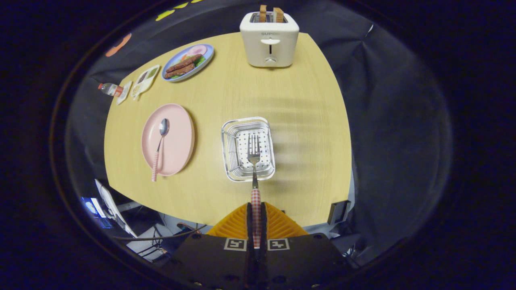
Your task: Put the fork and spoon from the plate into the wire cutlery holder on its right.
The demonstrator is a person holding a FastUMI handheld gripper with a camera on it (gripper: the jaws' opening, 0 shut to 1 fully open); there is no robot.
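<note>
Checked red-and-white handle of the fork (255, 177) sits clamped between our gripper's (256, 219) jaws, its tines hanging over the wire cutlery holder (247, 148) on the wooden tabletop (306, 133). We see the spoon (159, 148) lying on the pink plate (177, 139) left of the holder. Beyond stands a white toaster (269, 38).

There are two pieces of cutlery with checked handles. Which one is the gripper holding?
The fork: the gripper is clamped on its handle, tines over the wire cutlery holder. The spoon lies untouched on the pink plate.
</note>
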